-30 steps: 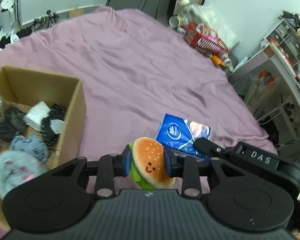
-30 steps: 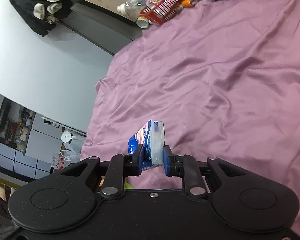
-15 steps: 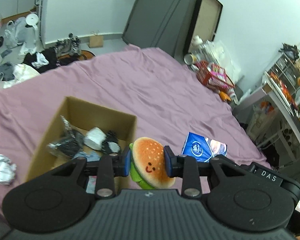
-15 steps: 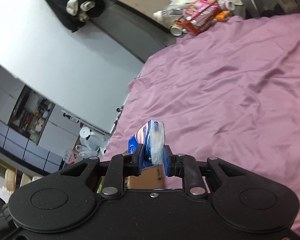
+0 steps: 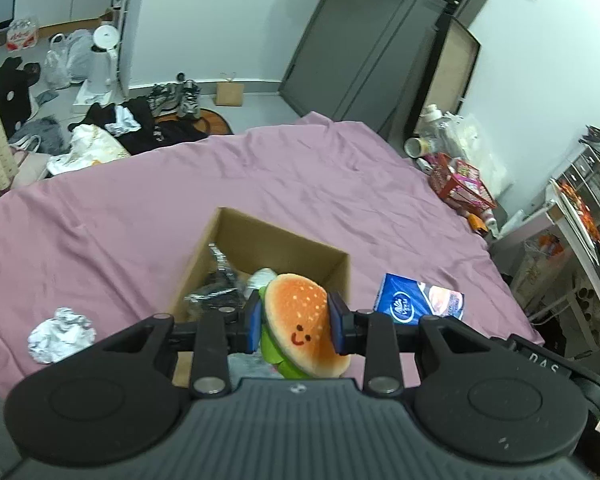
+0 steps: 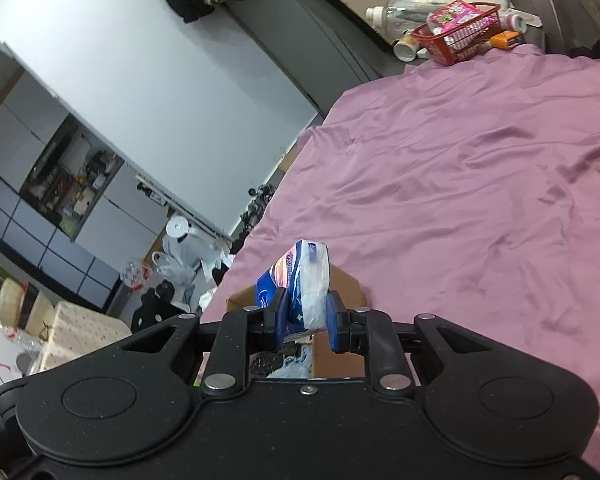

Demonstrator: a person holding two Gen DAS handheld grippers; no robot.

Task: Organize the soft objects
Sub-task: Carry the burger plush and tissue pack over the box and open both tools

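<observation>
Crumpled silver foil ball (image 5: 61, 334): lies on the mauve-pink bedsheet (image 5: 340, 184), far left, apart from the box.

Open brown cardboard box (image 5: 276, 240): stands on the sheet at centre; holds dark and pale soft items, a white bundle among them, too jumbled to tell apart.

Left gripper (image 5: 296, 322): black two-finger tool, blue pads clamped on either side of an orange plush hamburger toy (image 5: 300, 320) with a smiling face and green felt lettuce. Toy is held in the air at the box's near right corner.

Right gripper (image 6: 306, 322): black two-finger tool, fingers squeezed onto a blue plastic tissue pack (image 6: 300, 284), white tissue showing at its end. Pack is held edge-up over the cardboard box, just right of the hamburger in the left wrist view.

Red plastic basket (image 5: 462, 184): beyond the bed's far right corner, among bottles.
</observation>
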